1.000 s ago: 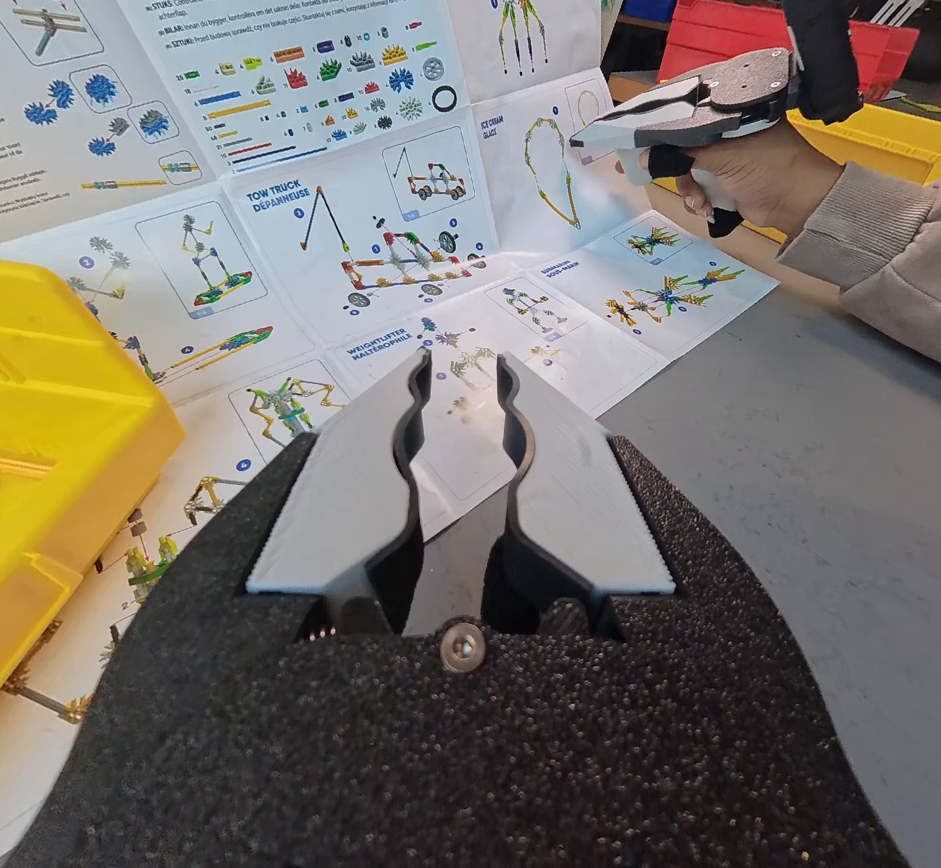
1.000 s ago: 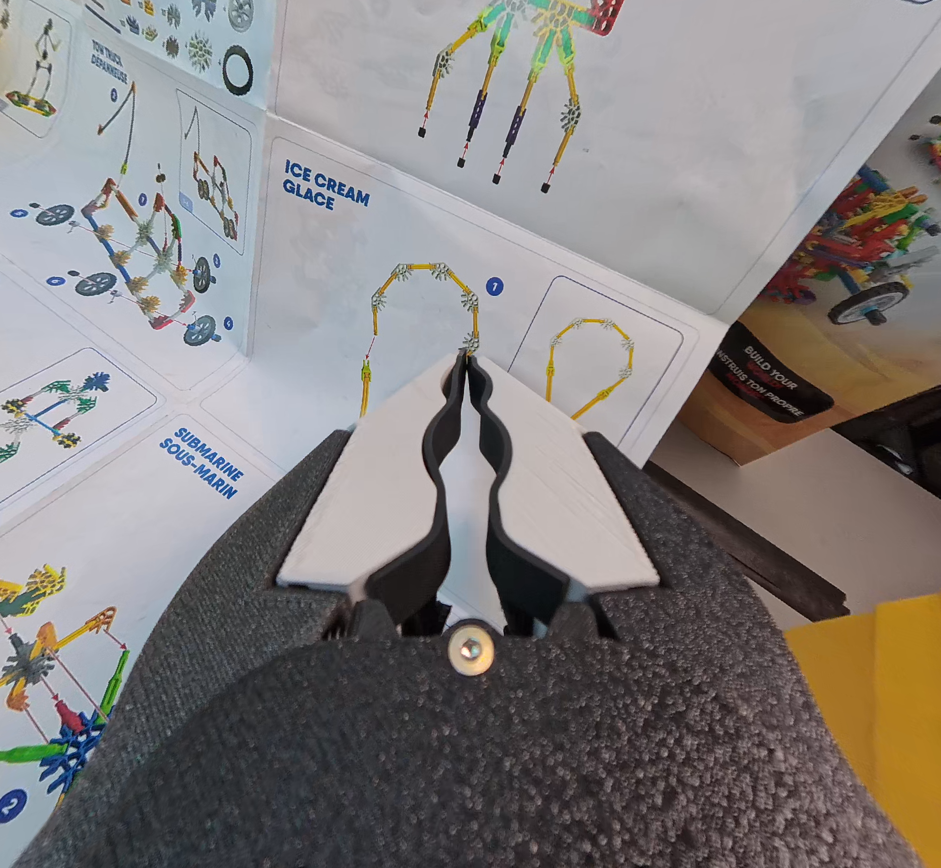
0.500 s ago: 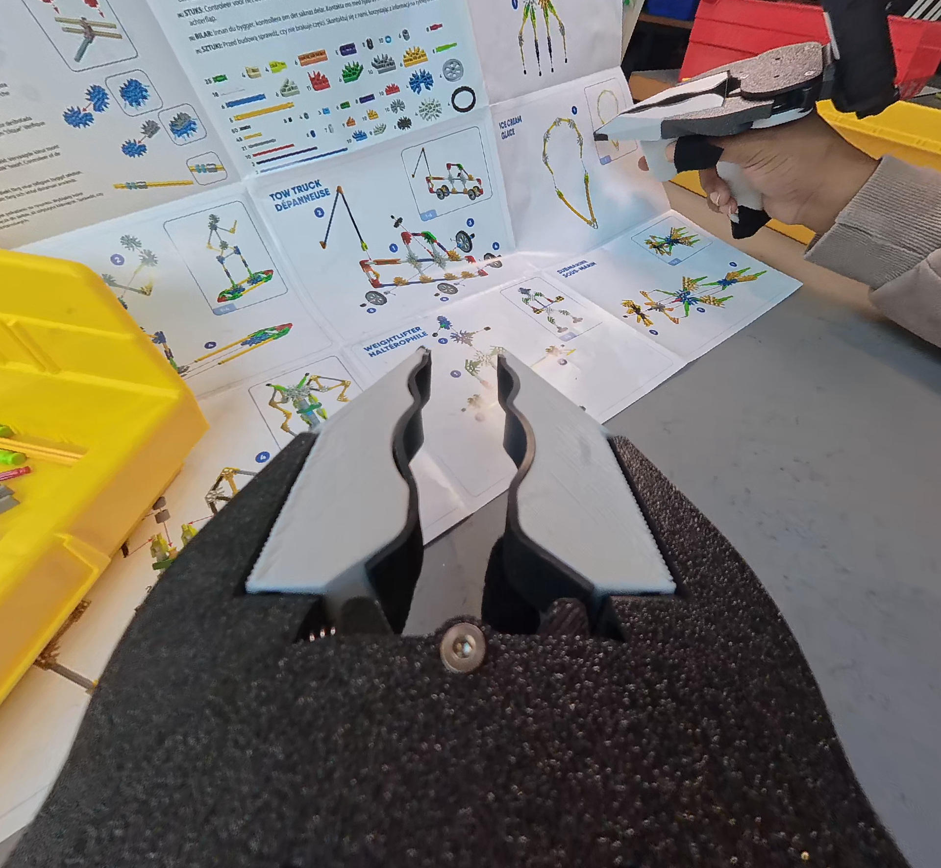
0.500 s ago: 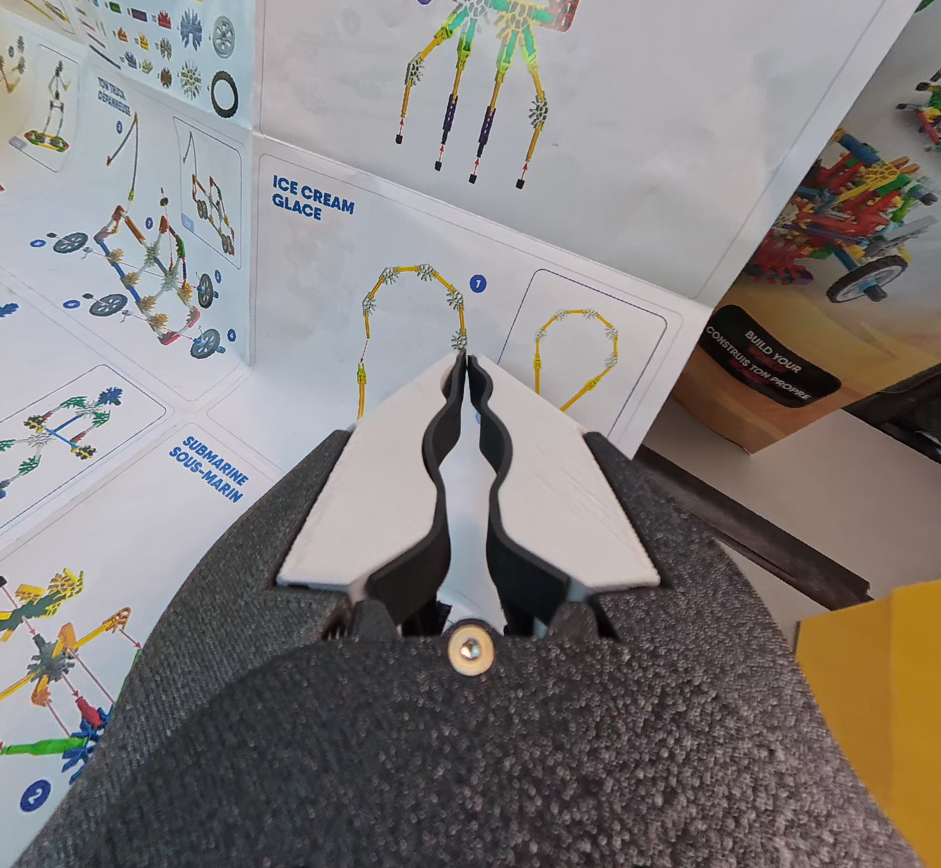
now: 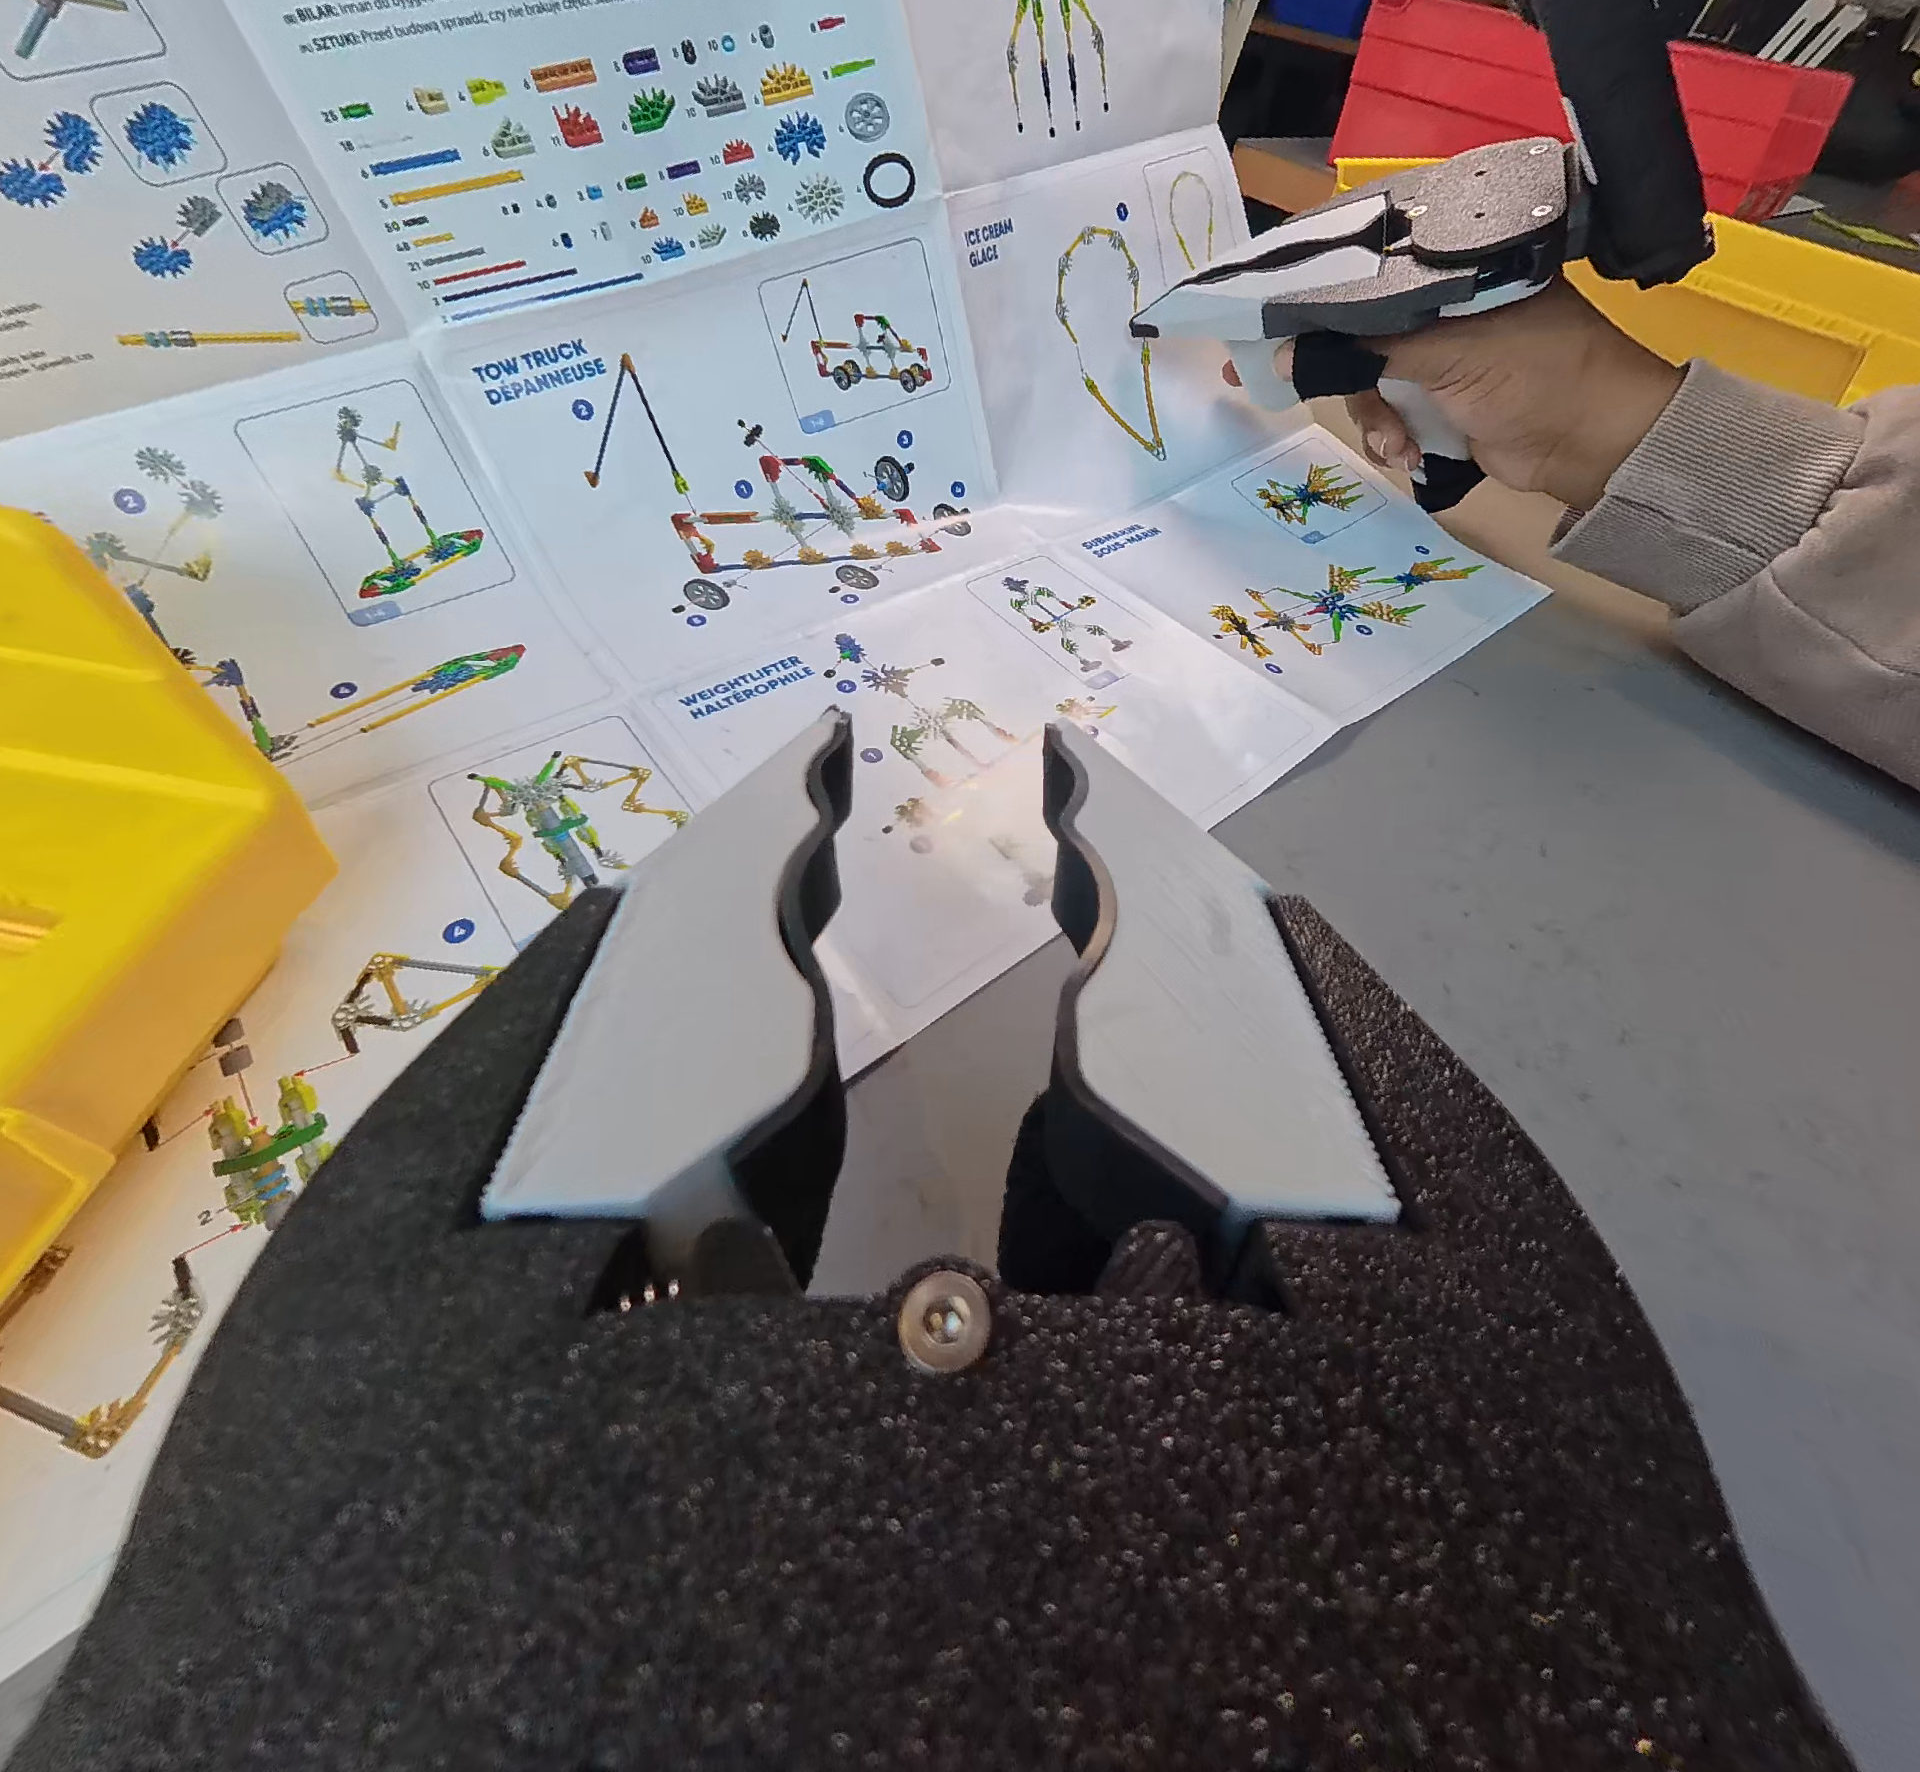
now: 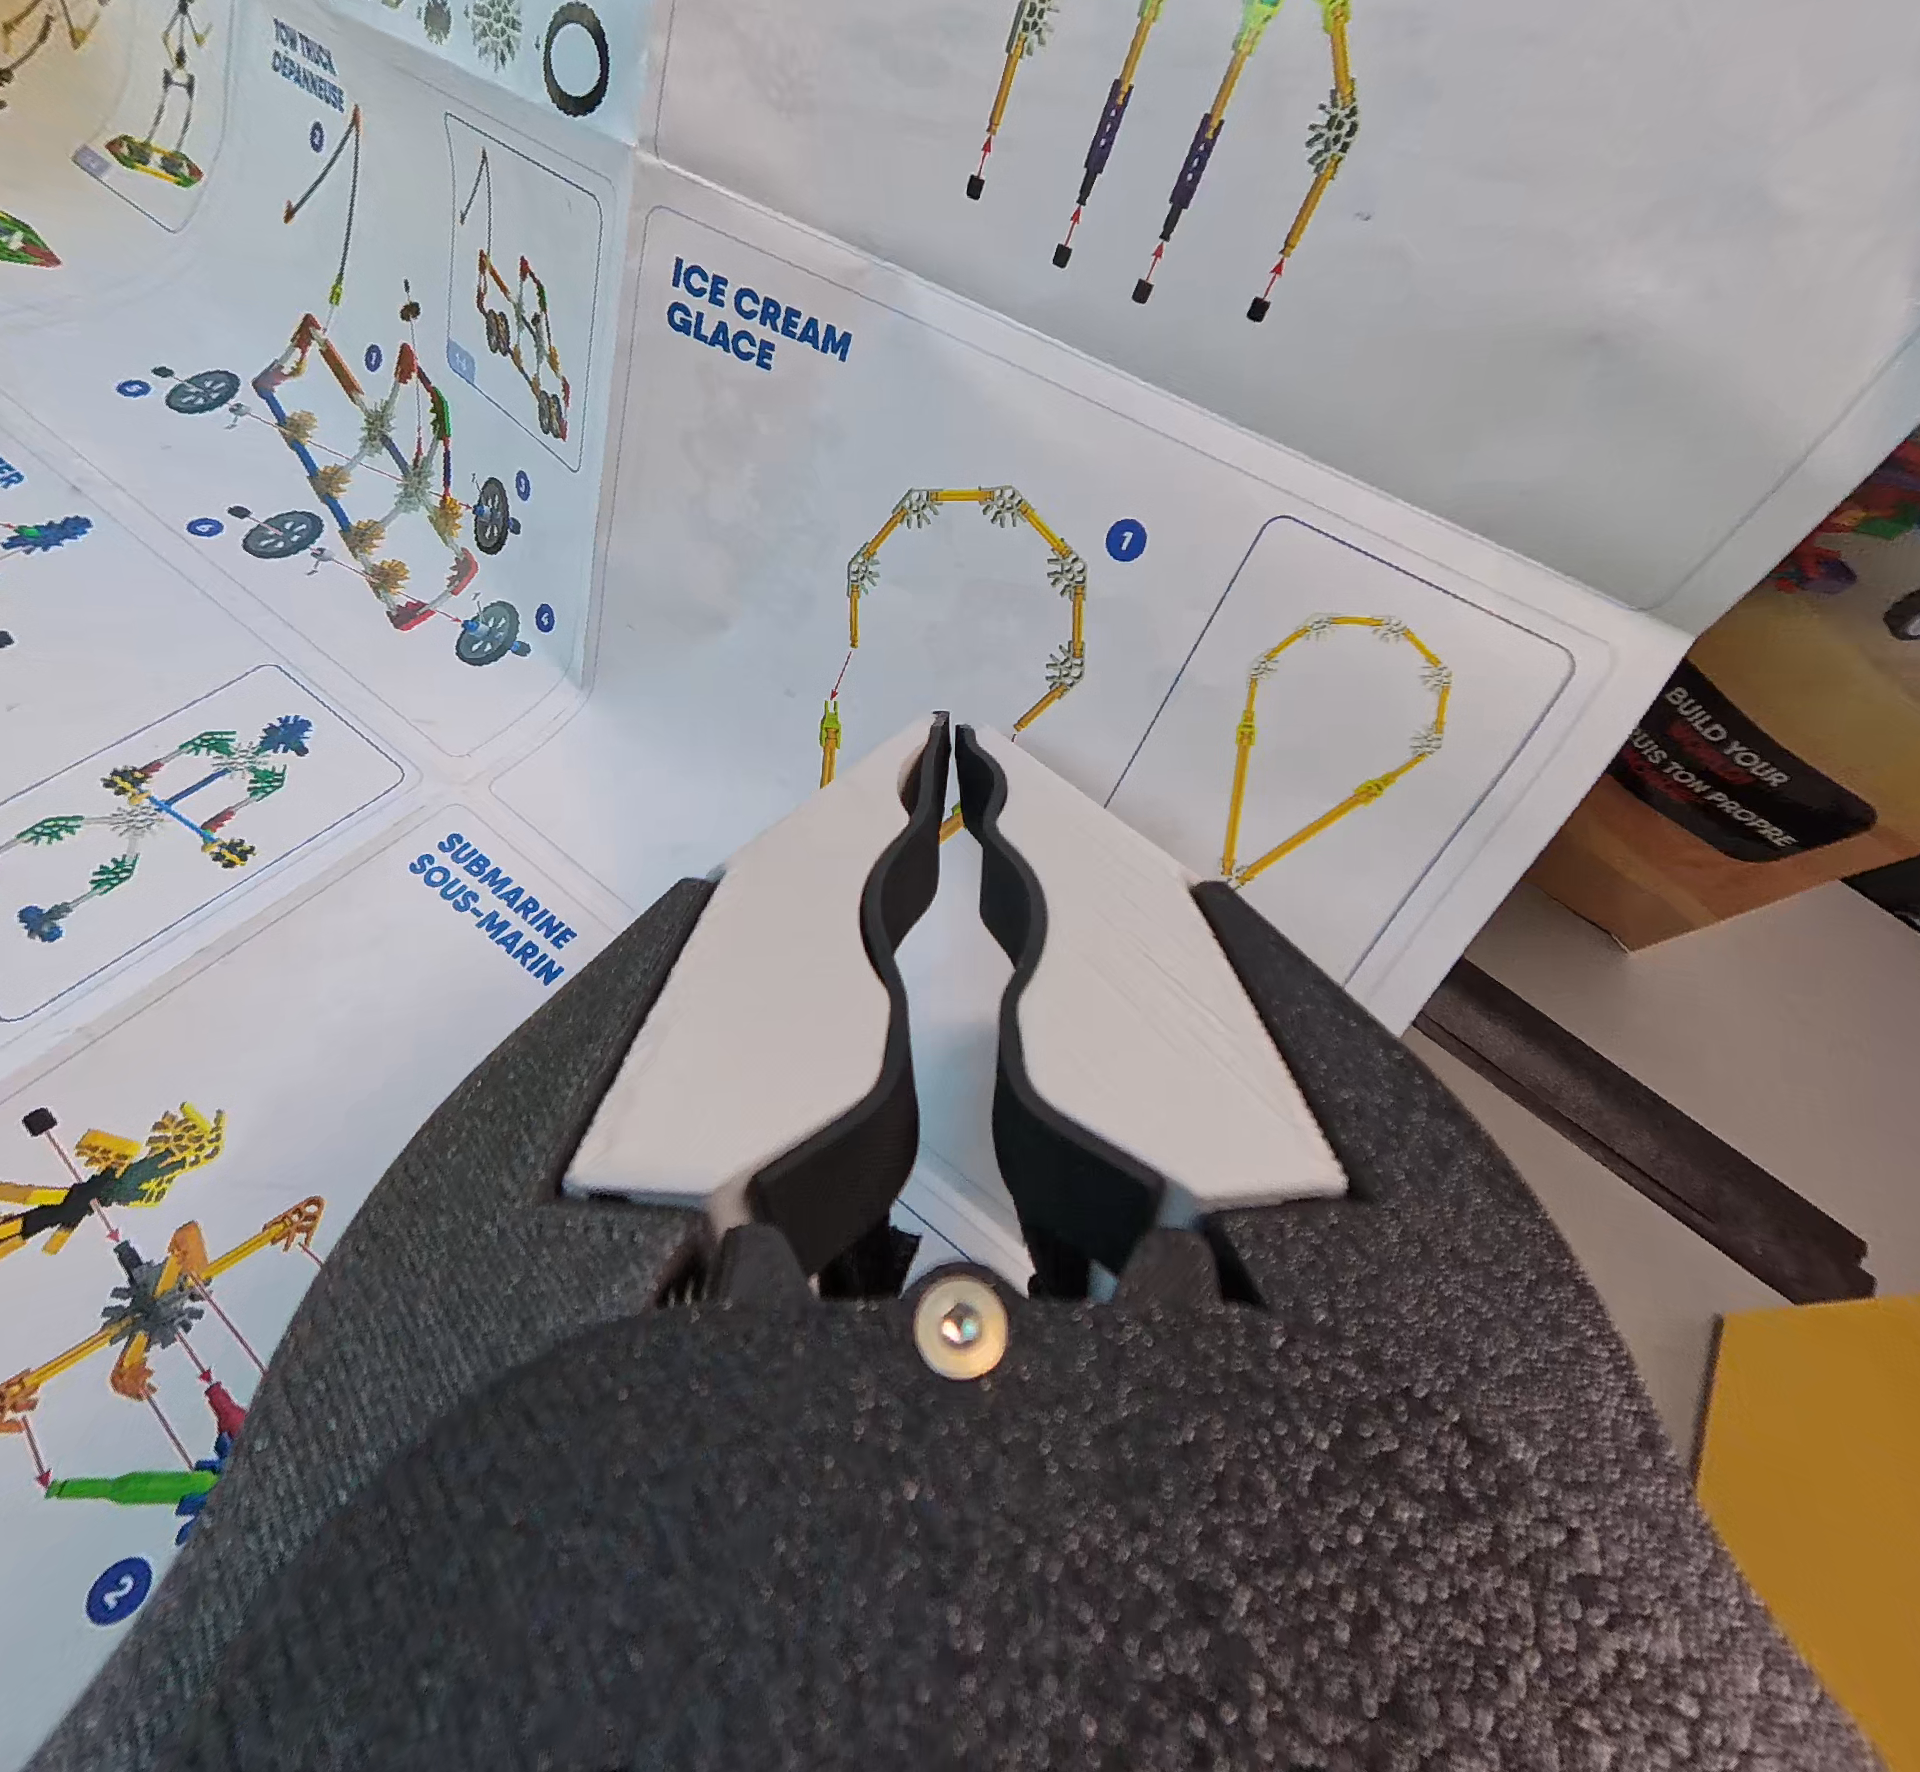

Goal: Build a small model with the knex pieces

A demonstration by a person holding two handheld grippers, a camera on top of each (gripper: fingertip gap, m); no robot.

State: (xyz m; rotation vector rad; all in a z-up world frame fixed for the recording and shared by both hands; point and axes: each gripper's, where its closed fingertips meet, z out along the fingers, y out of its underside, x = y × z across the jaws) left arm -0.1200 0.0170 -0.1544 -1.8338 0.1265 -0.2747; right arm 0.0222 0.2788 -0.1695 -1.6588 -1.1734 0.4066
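Left gripper has spread wider, empty above the instruction sheet; right gripper, tips together, empty, apparently points out a looped-figure drawing.

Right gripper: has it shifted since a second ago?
Yes. Against the yellow loop drawing on the instruction sheet, the right gripper has drifted down and left; its tips now sit below the loop's right-hand connectors.

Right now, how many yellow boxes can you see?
2. The left yellow box sits at the left edge, on the instruction sheet. The right yellow box lies behind the hand holding the right claw. Others may be hidden.
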